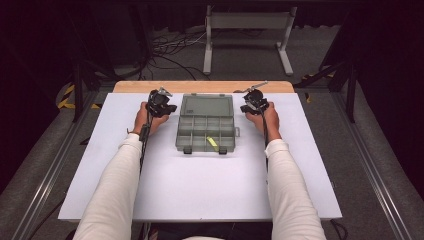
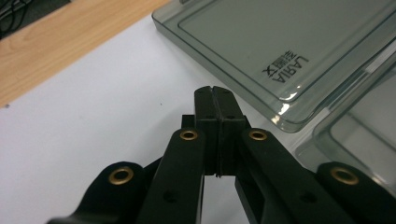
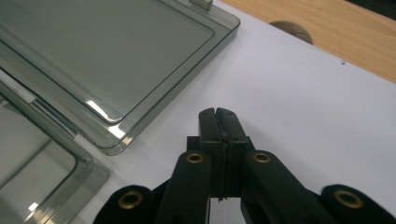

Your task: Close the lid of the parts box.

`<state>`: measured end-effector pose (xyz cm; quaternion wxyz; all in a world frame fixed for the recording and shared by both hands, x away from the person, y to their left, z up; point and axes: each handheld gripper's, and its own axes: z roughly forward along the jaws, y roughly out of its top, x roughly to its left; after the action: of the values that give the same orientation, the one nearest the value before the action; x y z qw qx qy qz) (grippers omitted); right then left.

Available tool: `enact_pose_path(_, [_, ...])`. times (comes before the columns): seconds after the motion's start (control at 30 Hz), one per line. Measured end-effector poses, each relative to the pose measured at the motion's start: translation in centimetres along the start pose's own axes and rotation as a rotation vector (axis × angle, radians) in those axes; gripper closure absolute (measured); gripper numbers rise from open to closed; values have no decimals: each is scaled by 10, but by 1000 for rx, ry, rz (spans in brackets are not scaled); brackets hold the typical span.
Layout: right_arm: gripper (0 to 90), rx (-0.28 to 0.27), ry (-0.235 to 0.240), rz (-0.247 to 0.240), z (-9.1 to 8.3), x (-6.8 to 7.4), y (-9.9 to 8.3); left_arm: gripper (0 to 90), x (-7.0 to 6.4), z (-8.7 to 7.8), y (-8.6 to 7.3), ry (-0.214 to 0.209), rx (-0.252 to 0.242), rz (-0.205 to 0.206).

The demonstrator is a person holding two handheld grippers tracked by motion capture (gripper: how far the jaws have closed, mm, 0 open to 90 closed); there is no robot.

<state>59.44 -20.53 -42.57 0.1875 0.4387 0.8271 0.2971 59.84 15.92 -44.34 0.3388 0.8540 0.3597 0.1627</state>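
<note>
White table [image 1: 200,190]; organiser box lid [image 2: 261,32] reads "LARIA".

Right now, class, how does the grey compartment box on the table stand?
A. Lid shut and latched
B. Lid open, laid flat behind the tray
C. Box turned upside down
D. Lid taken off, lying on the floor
B: the lid lies flat behind the divided tray, compartments exposed.
</note>
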Motion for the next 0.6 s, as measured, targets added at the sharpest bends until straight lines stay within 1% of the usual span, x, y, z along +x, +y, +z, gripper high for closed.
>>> enact_pose_path(0.1, [900,23,11,-16,7,4,1,898,0,6,-3,-11,16,-19])
enact_pose_path(0.13, [900,23,11,-16,7,4,1,898,0,6,-3,-11,16,-19])
enact_pose_path(0.17, [900,36,12,-26,10,5,1,898,-1,8,-4,-6,7,-29])
enact_pose_path(0.23, [900,44,26,-37,13,8,1,898,-1,10,-4,-9,19,-16])
enact_pose_path(0.3, [900,56,28,-45,15,9,1,898,-4,12,-3,-5,23,-6])
enact_pose_path(0.33, [900,58,31,-47,16,9,1,899,-4,13,-3,-8,18,-13])
enact_pose_path(0.37, [900,60,34,-49,16,8,1,899,-4,14,-3,-6,17,-5])
enact_pose_path(0.4, [900,61,37,-52,16,8,1,898,-4,14,-3,-8,16,-12])
enact_pose_path(0.47, [900,69,37,-69,17,8,3,899,-3,14,-3,-18,14,-5])
enact_pose_path(0.5, [900,79,42,-82,17,9,4,899,-3,14,-3,-13,15,3])
enact_pose_path(0.57, [900,102,62,-110,17,11,7,899,-5,14,-1,-3,29,33])
enact_pose_path(0.6, [900,102,62,-110,17,11,7,899,-5,14,-1,-3,29,33])
